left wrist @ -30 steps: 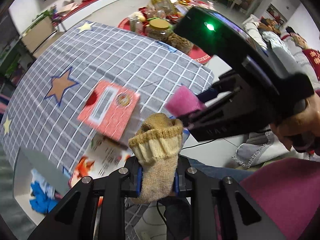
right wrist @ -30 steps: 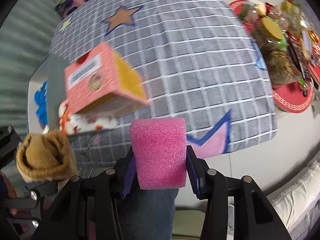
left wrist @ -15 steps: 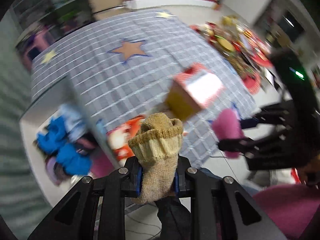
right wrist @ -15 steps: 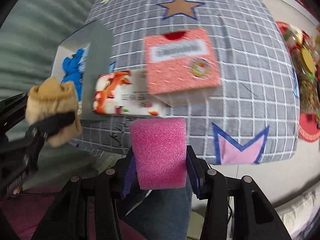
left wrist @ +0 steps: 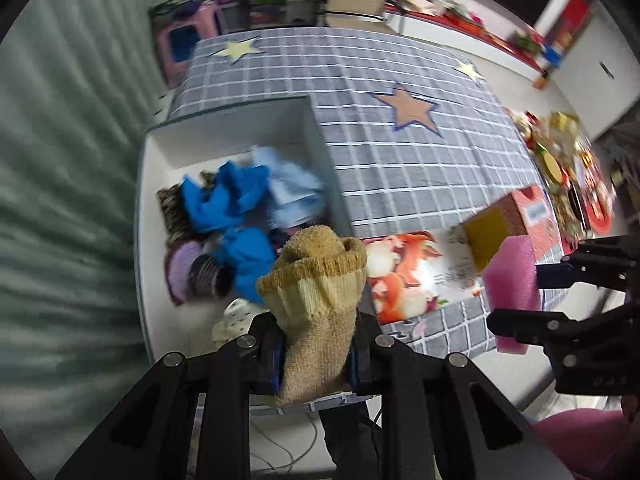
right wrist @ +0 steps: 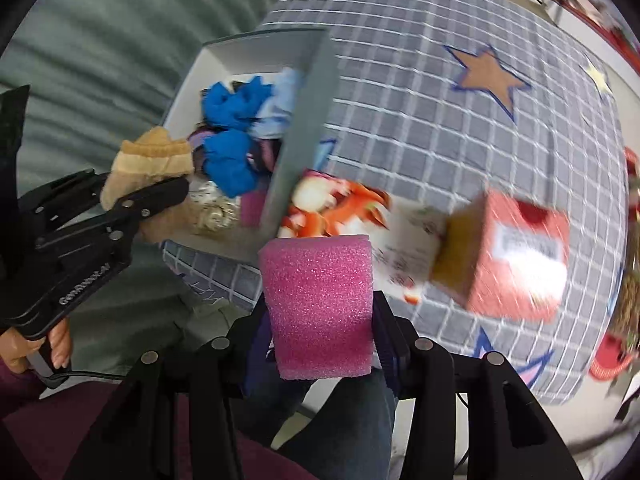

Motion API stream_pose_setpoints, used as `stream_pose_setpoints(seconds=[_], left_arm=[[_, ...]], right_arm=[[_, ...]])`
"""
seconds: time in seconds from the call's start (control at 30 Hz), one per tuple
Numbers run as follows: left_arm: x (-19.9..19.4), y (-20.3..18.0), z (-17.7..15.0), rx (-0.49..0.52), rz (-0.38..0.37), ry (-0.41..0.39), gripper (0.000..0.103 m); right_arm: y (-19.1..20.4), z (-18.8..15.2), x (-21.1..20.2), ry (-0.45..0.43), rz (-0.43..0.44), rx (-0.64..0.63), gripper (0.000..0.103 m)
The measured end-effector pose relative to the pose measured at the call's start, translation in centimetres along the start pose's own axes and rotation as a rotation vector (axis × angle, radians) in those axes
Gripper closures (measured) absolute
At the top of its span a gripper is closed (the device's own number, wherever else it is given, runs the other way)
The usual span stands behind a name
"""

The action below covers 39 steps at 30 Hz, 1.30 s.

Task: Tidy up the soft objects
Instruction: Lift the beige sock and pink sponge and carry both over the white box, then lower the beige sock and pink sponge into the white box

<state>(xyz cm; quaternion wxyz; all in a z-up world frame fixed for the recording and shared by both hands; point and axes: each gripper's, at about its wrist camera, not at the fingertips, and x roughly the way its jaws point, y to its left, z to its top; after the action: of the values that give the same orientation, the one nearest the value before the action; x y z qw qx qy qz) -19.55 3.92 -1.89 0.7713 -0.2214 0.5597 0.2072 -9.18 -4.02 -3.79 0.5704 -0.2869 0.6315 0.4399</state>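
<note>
The room is evenly and fairly brightly lit, with soft shadows and no single strong source showing. Both fisheye views bend hard at the edges and end in a dark round border. Motion blur smears most of the scene: the green curtain (left wrist: 60, 200) streaks into bands, the blue cloths (left wrist: 224, 200) in the white box (left wrist: 160, 320) are soft, and the red carton (right wrist: 516, 256) is smudged, its label washed out by glare. Close up, the tan sock (left wrist: 316, 312) and pink sponge (right wrist: 320, 308) stay sharp.
</note>
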Motion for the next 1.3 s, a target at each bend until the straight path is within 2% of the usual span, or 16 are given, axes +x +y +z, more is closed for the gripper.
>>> stream_pose_setpoints(seconds=[0.4,1.3], left_arm=[[0.9,3.5,-0.5,-0.119,0.03,0.006,0.078],[2.0,5.9,0.0,-0.216,0.083,0.031,0.078]], right_arm=[[4.5,4.0,0.7,0.005,0.007,-0.132,0.055],[6.6,7.8,1.8,-0.008,0.044,-0.159,0.055]])
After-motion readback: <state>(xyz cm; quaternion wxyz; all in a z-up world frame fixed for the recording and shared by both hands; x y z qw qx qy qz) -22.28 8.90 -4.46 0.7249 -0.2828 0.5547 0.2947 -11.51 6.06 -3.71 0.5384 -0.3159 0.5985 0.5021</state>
